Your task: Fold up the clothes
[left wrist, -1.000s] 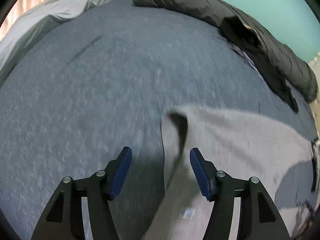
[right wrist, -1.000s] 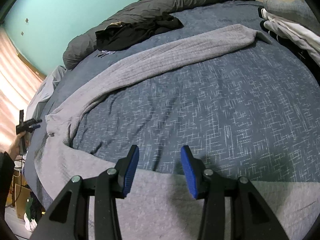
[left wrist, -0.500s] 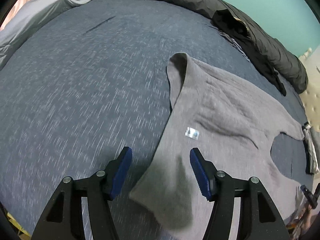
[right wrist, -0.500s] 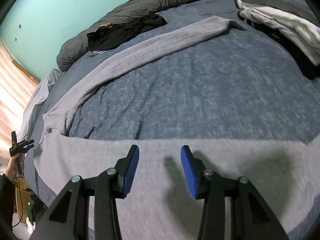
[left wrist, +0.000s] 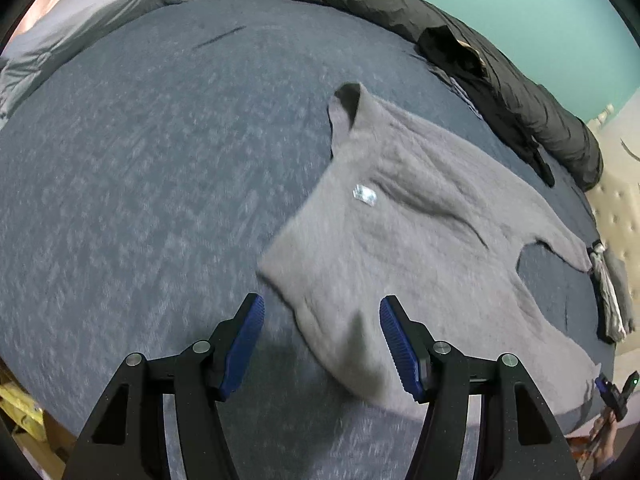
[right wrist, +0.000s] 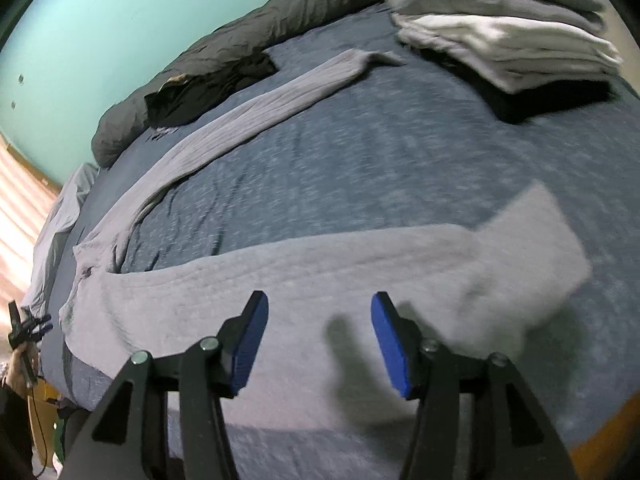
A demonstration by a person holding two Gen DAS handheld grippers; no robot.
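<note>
Grey knit trousers [left wrist: 420, 240] lie spread flat on the dark blue bed [left wrist: 140, 180], a small white label [left wrist: 364, 194] near the waist. My left gripper [left wrist: 320, 308] hovers open just above the near waist corner, with nothing between its pads. In the right wrist view the near trouser leg [right wrist: 360, 260] runs across the frame to its cuff [right wrist: 540, 240], and the far leg [right wrist: 260, 108] stretches toward the back. My right gripper [right wrist: 318, 300] hangs over the near leg, its jaws opening and empty.
A rolled dark grey duvet [right wrist: 260, 32] with a black garment [right wrist: 208, 88] lines the teal wall. A stack of folded clothes [right wrist: 508, 40] sits at the back right. A light grey sheet [left wrist: 100, 4] lies far left. The bed's edge runs just below both grippers.
Both grippers drew back toward the bed's near edge. The waist corner now lies before the left fingers, the near leg's cuff has come into the right view, and the right jaws stand wider.
</note>
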